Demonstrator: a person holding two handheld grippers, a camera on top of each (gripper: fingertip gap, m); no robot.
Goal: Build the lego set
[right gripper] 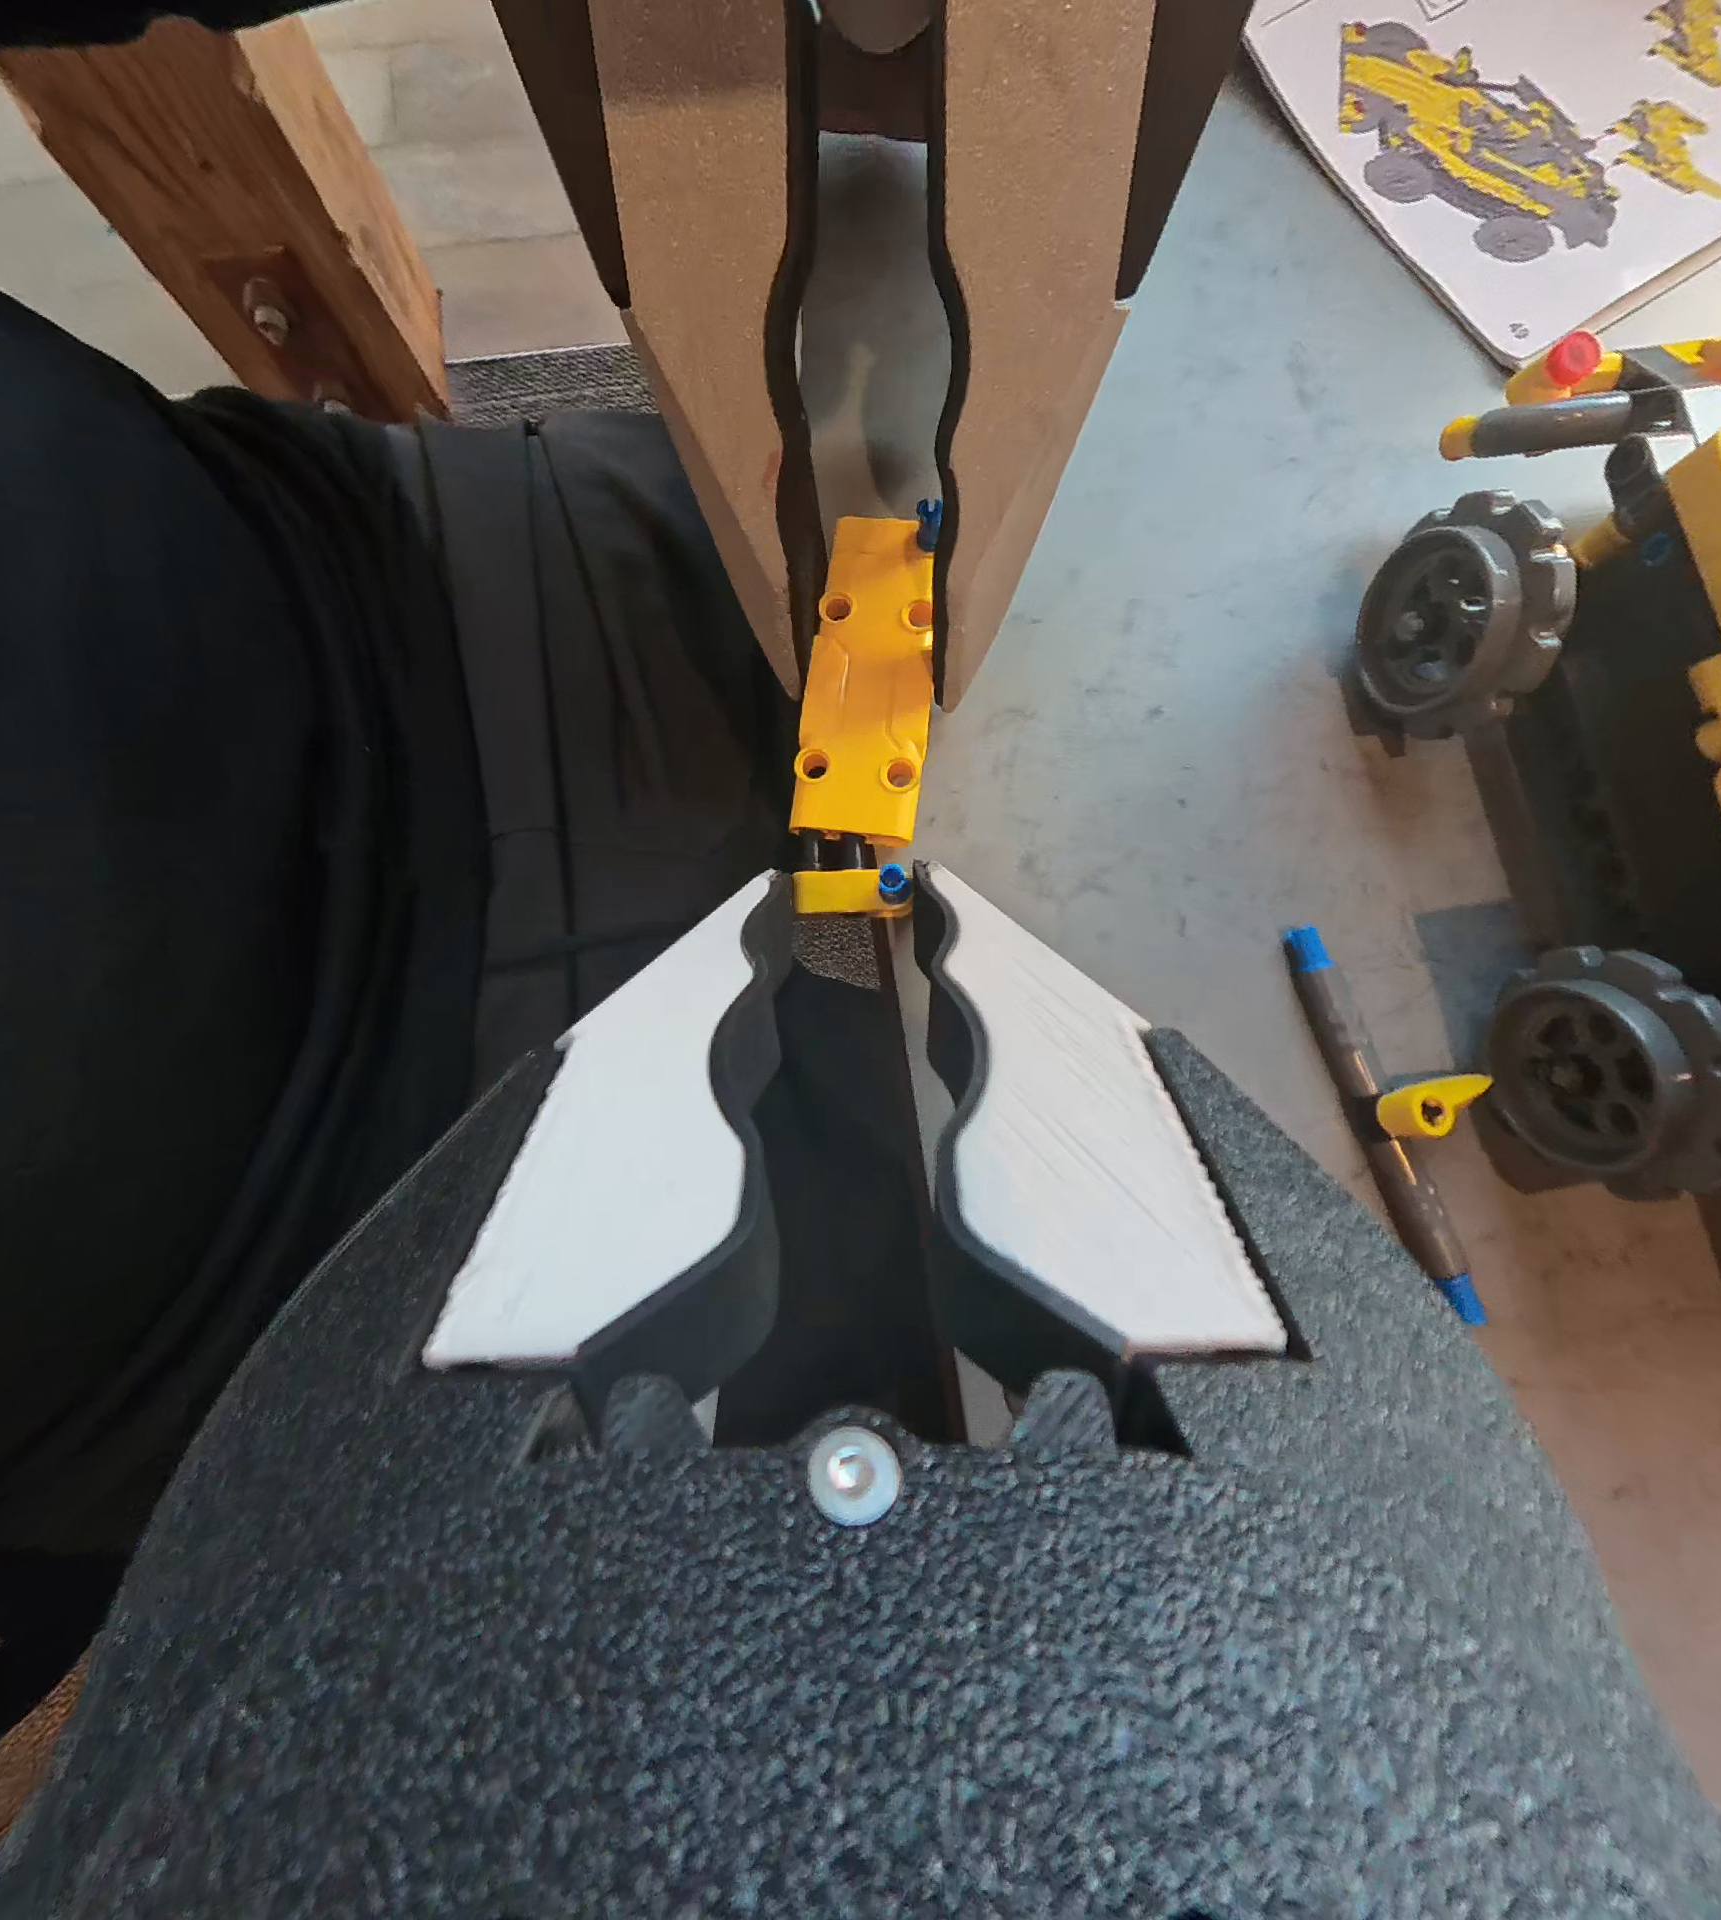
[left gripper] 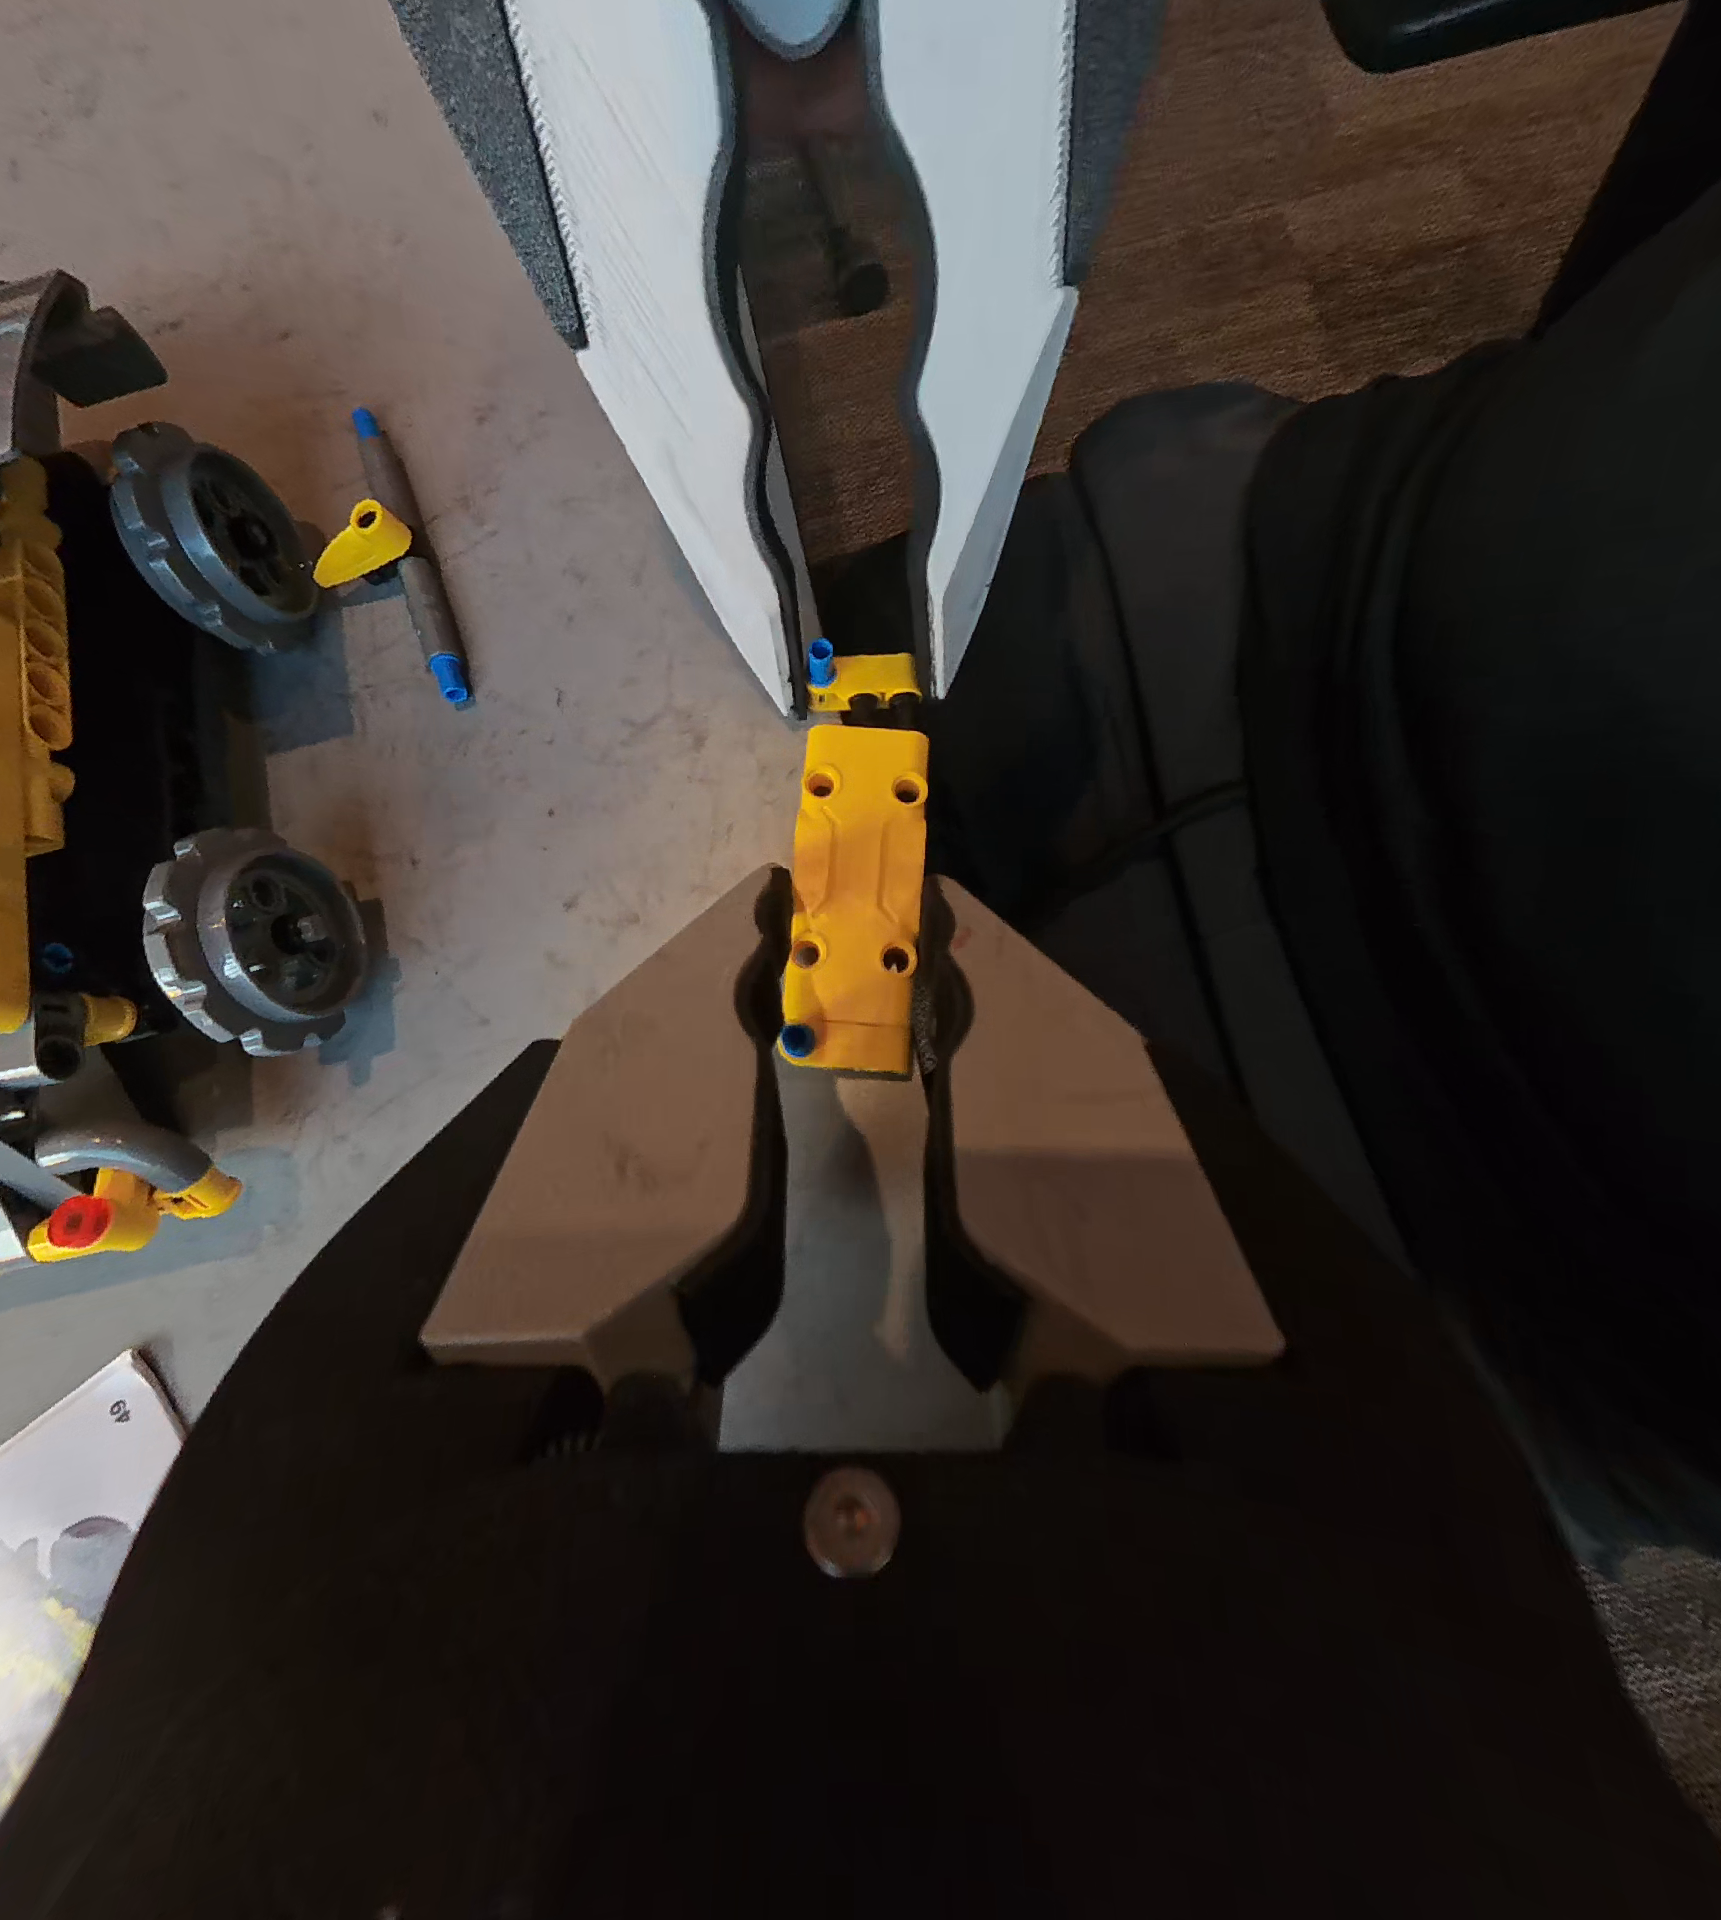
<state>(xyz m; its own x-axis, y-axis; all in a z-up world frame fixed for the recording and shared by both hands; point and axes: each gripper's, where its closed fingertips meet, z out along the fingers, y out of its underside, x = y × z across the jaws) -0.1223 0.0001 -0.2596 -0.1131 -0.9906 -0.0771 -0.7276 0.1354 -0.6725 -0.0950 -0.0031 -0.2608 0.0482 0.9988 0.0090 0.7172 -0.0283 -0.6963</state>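
My left gripper (left gripper: 856,883), with tan fingers, is shut on a yellow panel piece with holes (left gripper: 861,821) and holds it above the table edge. My right gripper (right gripper: 845,878), with white fingers, is shut on a small yellow connector (right gripper: 835,891) that carries a blue pin. The two grippers face each other tip to tip. The connector (left gripper: 866,675) meets the end of the panel (right gripper: 861,748) at two black pins (right gripper: 830,852). The right gripper (left gripper: 866,701) enters the left wrist view from the top. The left gripper (right gripper: 868,696) enters the right wrist view from the top.
A partly built yellow and black vehicle model (left gripper: 25,779) (right gripper: 1666,727) with grey wheels stands on the grey table. A grey axle with blue ends and a yellow piece (left gripper: 409,551) (right gripper: 1375,1112) lies beside it. An instruction booklet (right gripper: 1521,135) lies nearby. A person's dark clothing (left gripper: 1458,831) is close. My two grippers' fingertips are within a few centimetres of each other.
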